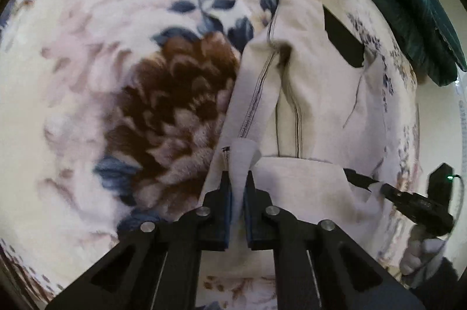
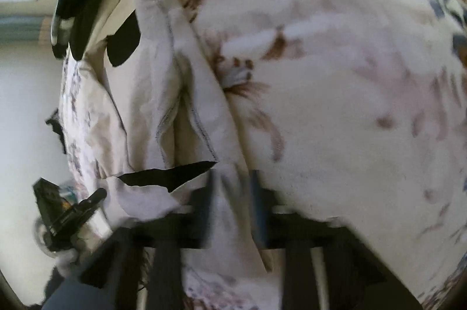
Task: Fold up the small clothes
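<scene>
A small cream garment (image 1: 309, 93) with dark stitched seams and black patches lies crumpled on a floral blanket (image 1: 116, 76). My left gripper (image 1: 238, 178) is shut on a pinched fold of its near edge. To the right, in the same view, my right gripper (image 1: 376, 187) grips the same edge. In the right wrist view the garment (image 2: 151, 105) runs away from me, and my right gripper (image 2: 233, 190) has a fold of its cloth clamped between blurred fingers. The left gripper (image 2: 97, 196) shows at the lower left, at the garment's corner.
The blanket (image 2: 350, 76) is plush, cream with a large brown flower (image 1: 175, 105) and blue leaves. A dark teal fabric item (image 1: 408, 3) lies beyond the garment at the bed's edge, seen also as the dark bundle (image 2: 84, 3). A gloved hand (image 1: 417, 254) holds the right gripper.
</scene>
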Action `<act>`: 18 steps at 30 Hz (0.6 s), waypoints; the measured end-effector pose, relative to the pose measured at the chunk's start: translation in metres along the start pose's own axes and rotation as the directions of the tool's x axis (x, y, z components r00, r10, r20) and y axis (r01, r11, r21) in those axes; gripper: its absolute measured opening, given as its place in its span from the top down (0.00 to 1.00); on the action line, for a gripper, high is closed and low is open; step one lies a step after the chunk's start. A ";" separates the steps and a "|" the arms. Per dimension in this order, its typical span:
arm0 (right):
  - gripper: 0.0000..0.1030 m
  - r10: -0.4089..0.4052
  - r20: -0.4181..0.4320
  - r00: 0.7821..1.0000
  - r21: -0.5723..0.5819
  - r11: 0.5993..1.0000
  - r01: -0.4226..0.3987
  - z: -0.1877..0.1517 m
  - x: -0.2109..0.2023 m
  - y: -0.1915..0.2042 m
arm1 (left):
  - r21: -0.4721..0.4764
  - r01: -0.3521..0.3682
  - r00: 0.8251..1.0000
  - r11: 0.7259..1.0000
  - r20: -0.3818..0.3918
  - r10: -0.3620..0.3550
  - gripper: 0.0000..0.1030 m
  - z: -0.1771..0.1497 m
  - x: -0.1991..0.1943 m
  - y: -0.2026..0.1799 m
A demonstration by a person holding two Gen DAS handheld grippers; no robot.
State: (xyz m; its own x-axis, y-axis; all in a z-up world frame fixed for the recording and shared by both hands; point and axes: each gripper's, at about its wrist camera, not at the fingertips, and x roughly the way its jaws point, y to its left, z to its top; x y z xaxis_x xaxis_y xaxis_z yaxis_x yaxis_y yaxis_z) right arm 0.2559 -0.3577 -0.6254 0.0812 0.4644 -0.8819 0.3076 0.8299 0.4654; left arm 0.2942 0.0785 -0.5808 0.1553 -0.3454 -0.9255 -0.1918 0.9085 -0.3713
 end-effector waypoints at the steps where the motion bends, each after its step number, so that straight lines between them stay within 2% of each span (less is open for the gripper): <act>1: 0.93 -0.014 0.019 1.000 -0.021 1.000 0.015 -0.001 -0.002 0.005 | -0.001 -0.006 1.000 1.000 0.016 0.006 0.95 -0.001 -0.004 0.000; 2: 0.96 -0.029 0.033 0.999 -0.036 0.999 0.031 -0.003 -0.005 0.009 | -0.003 -0.008 1.000 1.000 0.027 0.008 0.96 -0.002 -0.008 0.000; 10: 0.97 -0.113 0.159 0.981 -0.071 0.990 0.125 -0.005 -0.041 0.028 | 0.006 0.003 0.994 1.000 0.106 -0.004 0.96 0.010 -0.044 -0.004; 14: 0.97 -0.115 0.199 0.973 -0.048 0.991 0.127 0.005 -0.051 0.031 | 0.008 0.008 0.995 1.000 0.096 -0.009 0.96 0.033 -0.026 -0.006; 18: 0.97 -0.139 0.184 0.973 -0.037 0.988 0.148 0.025 -0.037 0.032 | -0.006 -0.006 0.999 1.000 0.040 0.006 0.94 0.051 0.007 0.000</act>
State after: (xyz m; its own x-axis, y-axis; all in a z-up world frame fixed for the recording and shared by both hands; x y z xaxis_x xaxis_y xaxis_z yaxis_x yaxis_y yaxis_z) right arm 0.2861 -0.3560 -0.5799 0.2105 0.2802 -0.9366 0.2805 0.9005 0.3324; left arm 0.3448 0.0881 -0.5839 0.1923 -0.3301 -0.9242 -0.1988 0.9091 -0.3661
